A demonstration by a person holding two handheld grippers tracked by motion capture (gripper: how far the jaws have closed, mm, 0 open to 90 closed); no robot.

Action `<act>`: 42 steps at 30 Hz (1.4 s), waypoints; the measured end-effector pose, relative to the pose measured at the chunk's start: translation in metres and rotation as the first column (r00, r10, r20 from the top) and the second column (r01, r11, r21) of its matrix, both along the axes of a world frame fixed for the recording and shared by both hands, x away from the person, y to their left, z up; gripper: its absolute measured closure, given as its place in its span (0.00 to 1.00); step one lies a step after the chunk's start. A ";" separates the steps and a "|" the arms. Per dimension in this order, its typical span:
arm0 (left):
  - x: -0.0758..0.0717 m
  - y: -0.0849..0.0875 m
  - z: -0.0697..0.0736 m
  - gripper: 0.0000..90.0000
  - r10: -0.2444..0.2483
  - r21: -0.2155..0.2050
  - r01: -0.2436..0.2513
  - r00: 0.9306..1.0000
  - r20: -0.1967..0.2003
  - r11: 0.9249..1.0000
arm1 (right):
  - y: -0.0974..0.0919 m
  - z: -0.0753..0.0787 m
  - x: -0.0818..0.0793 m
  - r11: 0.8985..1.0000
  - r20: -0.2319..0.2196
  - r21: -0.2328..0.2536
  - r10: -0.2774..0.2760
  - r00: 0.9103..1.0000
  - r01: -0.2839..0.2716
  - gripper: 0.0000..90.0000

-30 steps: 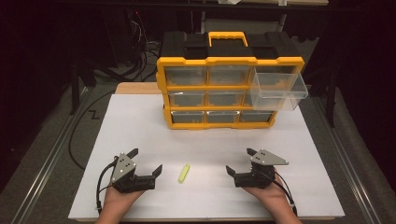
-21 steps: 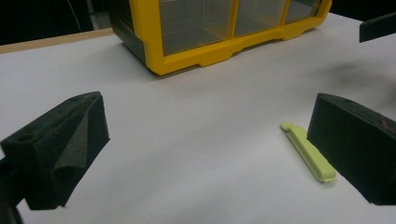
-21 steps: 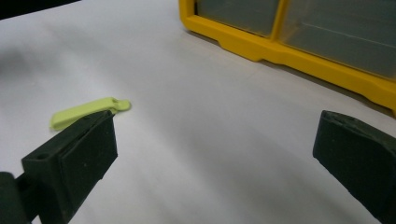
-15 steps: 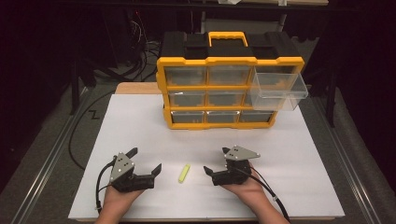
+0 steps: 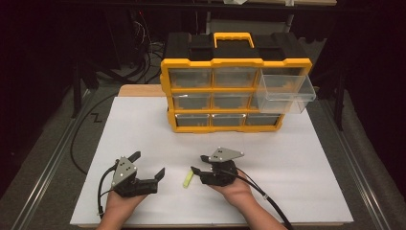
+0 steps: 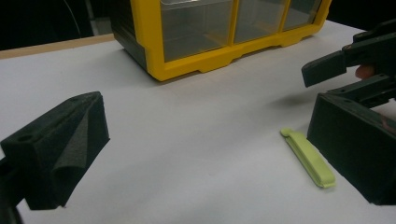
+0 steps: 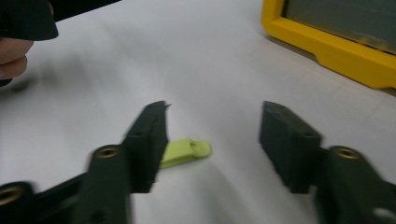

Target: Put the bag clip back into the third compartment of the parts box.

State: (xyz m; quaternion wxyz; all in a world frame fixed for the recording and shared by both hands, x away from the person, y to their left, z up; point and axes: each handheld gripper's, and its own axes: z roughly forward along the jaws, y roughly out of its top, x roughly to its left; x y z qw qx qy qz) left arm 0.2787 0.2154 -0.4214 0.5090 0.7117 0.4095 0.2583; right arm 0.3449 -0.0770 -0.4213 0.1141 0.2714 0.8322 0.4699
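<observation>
A small lime-green clip lies flat on the white sheet between my two grippers. My right gripper has come up to it from the right. Its jaws have just been closing and still stand apart. In the right gripper view the clip lies low between them, its end hidden behind the left jaw, and the pads do not press on it. My left gripper rests open to the clip's left, holding nothing. In the left gripper view the clip lies beside the right-hand jaw.
A yellow drawer organizer with clear drawers stands at the back of the sheet. Its upper-right drawer is pulled out. Cables and metal rails run along the table's dark sides.
My right gripper slid left across the sheet up to the green clip, and its jaws narrowed. The left gripper and the clip stayed put.
</observation>
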 end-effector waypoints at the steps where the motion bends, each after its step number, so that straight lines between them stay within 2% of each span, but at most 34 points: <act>1: -0.001 0.001 0.001 0.00 -0.002 -0.001 0.002 1.000 0.004 1.000 | 0.004 0.000 0.000 1.000 0.001 0.003 0.010 1.000 -0.010 0.62; 3: -0.002 0.002 0.002 0.00 -0.005 -0.009 0.005 1.000 0.015 1.000 | 0.010 -0.001 -0.002 1.000 0.008 -0.010 0.030 1.000 -0.030 0.74; 4: -0.002 0.002 0.002 0.00 -0.005 -0.009 0.005 1.000 0.015 1.000 | 0.010 -0.001 -0.002 1.000 0.008 -0.010 0.030 1.000 -0.030 0.74; 5: -0.002 0.002 0.002 0.00 -0.005 -0.015 0.005 1.000 0.016 1.000 | 0.018 -0.002 -0.005 0.998 0.013 -0.025 0.060 0.998 -0.060 0.90; 7: -0.001 0.003 0.001 0.00 -0.007 -0.016 0.007 1.000 0.011 1.000 | 0.026 -0.003 -0.010 0.995 0.015 -0.048 0.091 0.996 -0.090 1.00; 13: -0.002 0.003 0.002 0.00 -0.017 -0.021 0.018 1.000 0.019 1.000 | 0.044 -0.010 -0.024 0.977 0.005 -0.126 0.173 0.985 -0.171 1.00; 20: -0.002 0.003 0.002 0.00 -0.021 -0.022 0.021 1.000 0.019 1.000 | 0.053 -0.018 -0.025 0.964 -0.026 -0.183 0.192 0.981 -0.193 1.00; 33: -0.002 0.003 0.002 0.00 -0.024 -0.025 0.025 1.000 0.018 0.999 | 0.041 -0.014 -0.030 0.958 -0.032 -0.211 0.190 0.981 -0.192 1.00; 42: -0.004 0.004 0.004 0.00 -0.022 -0.029 0.023 0.999 0.026 0.999 | 0.024 -0.012 -0.035 0.955 -0.035 -0.236 0.176 0.984 -0.179 1.00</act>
